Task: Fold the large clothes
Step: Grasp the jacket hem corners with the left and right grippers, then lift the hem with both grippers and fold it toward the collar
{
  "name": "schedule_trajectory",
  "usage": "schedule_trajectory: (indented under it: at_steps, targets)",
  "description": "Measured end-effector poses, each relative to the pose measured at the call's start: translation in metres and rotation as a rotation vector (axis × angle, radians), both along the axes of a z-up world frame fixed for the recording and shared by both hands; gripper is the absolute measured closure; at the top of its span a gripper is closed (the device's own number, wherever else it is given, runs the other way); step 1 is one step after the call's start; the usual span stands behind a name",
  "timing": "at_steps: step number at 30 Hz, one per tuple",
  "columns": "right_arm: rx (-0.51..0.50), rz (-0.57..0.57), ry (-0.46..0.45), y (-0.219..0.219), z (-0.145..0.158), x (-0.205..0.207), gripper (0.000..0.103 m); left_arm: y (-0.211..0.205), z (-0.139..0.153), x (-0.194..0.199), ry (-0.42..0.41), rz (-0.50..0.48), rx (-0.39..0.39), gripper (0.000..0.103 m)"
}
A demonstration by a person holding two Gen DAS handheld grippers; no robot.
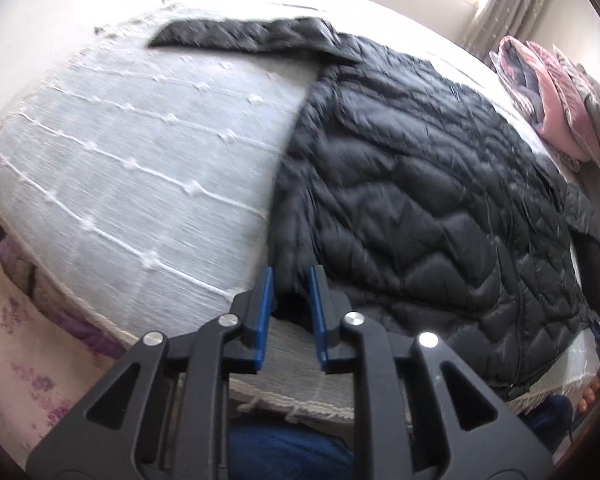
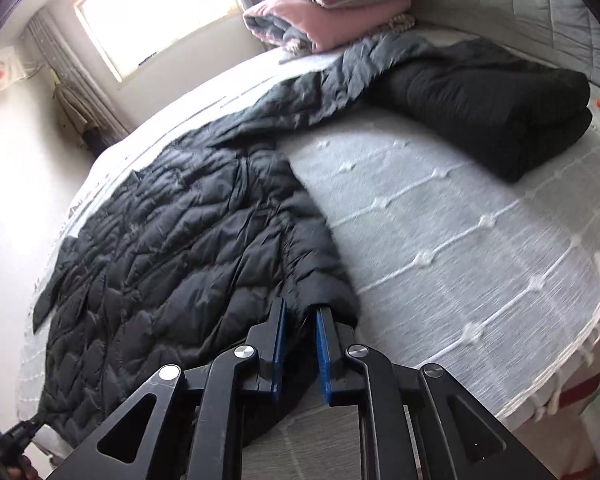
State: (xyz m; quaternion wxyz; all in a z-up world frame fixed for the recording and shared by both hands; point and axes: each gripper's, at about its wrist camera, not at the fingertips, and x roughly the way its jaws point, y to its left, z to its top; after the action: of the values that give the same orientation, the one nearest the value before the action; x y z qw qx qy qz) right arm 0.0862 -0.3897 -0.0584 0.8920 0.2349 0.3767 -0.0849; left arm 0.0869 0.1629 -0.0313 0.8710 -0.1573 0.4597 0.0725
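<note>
A black quilted puffer jacket (image 1: 420, 168) lies spread flat on a bed with a white woven cover (image 1: 140, 160). One sleeve (image 1: 240, 32) stretches out to the far left. My left gripper (image 1: 291, 280) is shut on the jacket's near hem corner, and dark fabric fills the gap between its blue pads. In the right wrist view the jacket (image 2: 180, 240) runs away to the left, its other sleeve (image 2: 360, 68) reaching to the far right. My right gripper (image 2: 301, 312) is shut on the opposite near hem corner. Both corners sit slightly raised off the cover.
Folded pink and grey quilts (image 2: 340, 12) are stacked at the head of the bed. A folded black garment (image 2: 500, 108) lies on the cover (image 2: 460, 240) to the right. A bright window (image 2: 156, 12) is behind. The bed's front edge is just below both grippers.
</note>
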Motion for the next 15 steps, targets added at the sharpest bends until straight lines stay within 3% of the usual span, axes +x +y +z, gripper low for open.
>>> schedule_trajectory:
  at_steps: [2,5,7,8,9,12,15]
  targets:
    - [0.029,-0.007,-0.021,-0.012,0.007,-0.003,0.088,0.009,0.010,-0.001,-0.022,0.033,-0.004,0.079]
    - [0.030,-0.065,-0.059,-0.032,0.019,-0.012,0.078,0.017,0.024,0.005,-0.052,0.069,-0.017,0.070]
    - [0.041,-0.092,-0.084,-0.044,0.025,-0.012,0.061,0.015,0.032,0.014,-0.064,0.066,-0.024,0.068]
    - [0.047,-0.102,-0.098,-0.049,0.027,-0.009,0.038,0.008,0.036,0.024,-0.069,0.059,-0.024,0.067]
    - [0.045,-0.113,-0.108,-0.053,0.029,-0.003,0.028,0.000,0.040,0.035,-0.071,0.050,-0.026,0.067]
    - [0.072,-0.101,-0.119,-0.063,0.029,0.018,0.029,-0.025,0.050,0.058,-0.068,0.011,-0.053,0.065]
    - [0.146,-0.106,-0.111,-0.076,0.027,0.045,0.029,-0.063,0.069,0.087,-0.100,-0.057,-0.078,0.049]
